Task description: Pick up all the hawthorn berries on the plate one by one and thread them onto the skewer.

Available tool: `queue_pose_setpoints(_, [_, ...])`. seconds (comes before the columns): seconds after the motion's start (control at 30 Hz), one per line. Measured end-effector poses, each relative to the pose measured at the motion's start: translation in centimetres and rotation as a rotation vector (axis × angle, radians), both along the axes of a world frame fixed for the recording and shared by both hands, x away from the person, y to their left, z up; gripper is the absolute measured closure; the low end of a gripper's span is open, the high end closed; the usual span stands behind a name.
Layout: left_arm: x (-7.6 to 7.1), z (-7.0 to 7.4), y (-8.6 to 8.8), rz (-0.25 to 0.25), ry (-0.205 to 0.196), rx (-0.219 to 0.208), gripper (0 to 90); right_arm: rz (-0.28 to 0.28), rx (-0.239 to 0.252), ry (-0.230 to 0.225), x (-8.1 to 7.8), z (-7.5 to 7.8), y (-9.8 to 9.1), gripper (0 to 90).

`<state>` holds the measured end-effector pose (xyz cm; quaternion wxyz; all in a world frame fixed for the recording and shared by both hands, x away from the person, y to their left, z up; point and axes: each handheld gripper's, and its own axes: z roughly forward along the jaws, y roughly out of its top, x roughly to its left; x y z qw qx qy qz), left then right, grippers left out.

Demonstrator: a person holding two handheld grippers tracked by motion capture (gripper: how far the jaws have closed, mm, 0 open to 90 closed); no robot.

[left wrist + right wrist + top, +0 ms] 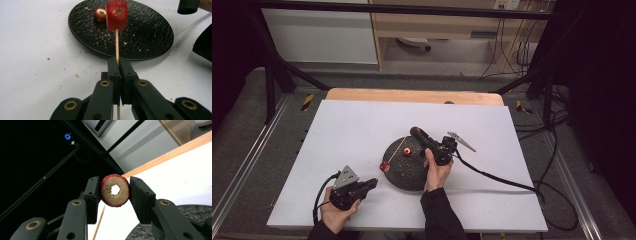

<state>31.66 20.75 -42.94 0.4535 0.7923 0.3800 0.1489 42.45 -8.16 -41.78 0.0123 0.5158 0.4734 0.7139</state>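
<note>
Left gripper view shows the left gripper (119, 65) clenched on a thin wooden skewer (116, 45), whose far end carries a glossy red fruit piece (116, 15) with a ragged hole in its flesh, raised over the black textured plate (150, 37). A small whole red fruit (100, 15) lies on that plate among crumbs. The right gripper (115, 191) grasps a fruit ring (115, 190), red-skinned, pale-fleshed, cored through, lifted above the white table (185, 177).

A matt black plate (150, 37) with a rough, pebbled surface lies on the smooth white tabletop (30, 30), the skewer (116, 43) is pale wood, and the fruit slice (115, 190) has glossy red skin and grainy flesh.
</note>
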Motion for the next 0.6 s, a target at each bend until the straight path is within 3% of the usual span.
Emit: queue_pose_setpoints(0.6, [-0.29,-0.06,-0.93,-0.023,-0.012,0.003,88.4,-0.008,0.064,-0.017,-0.27,-0.6,0.36,61.2])
